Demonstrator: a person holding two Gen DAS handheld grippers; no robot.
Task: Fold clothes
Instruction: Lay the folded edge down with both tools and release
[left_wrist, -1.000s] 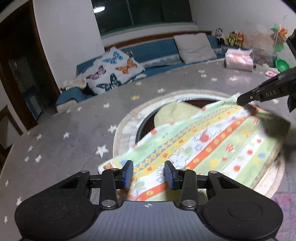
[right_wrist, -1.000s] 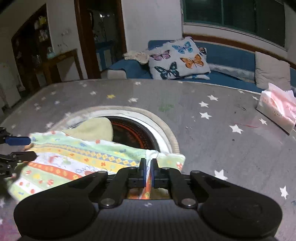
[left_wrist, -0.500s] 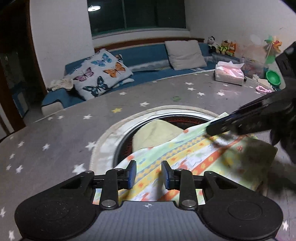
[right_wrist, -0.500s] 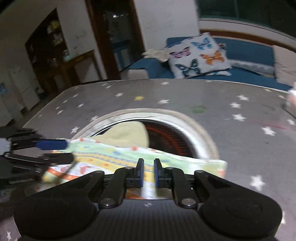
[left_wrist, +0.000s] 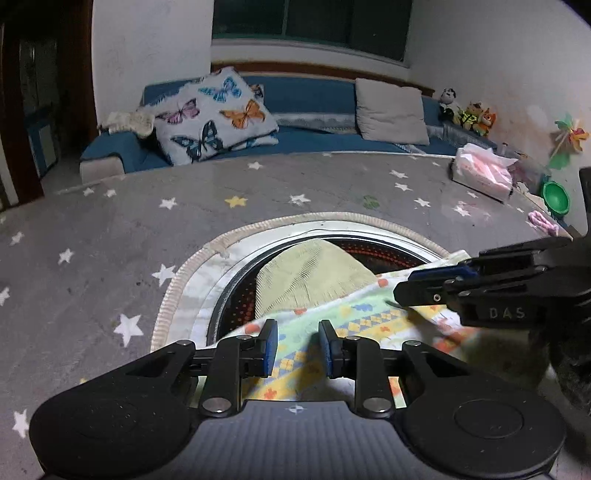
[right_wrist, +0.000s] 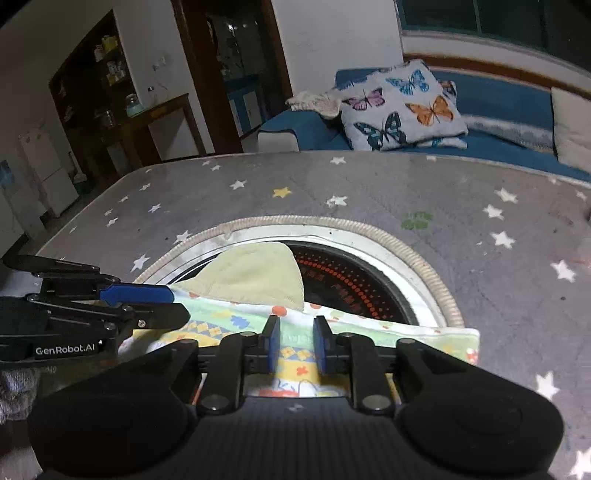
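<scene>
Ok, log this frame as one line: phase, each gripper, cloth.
phase: fold, regrasp | left gripper: open over patterned cloth | right gripper: open over cloth edge | cloth: flat across round burner recess

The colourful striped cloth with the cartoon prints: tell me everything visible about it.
The colourful striped cloth is soft woven fabric with pale green, white, yellow-diamond and orange bands and small cartoon prints. It lies folded over, partly covering the round recessed heater opening in the grey star-patterned table cover. A pale yellow cloth shows behind its far edge. The left gripper and the right gripper are over it, jaws open.
</scene>
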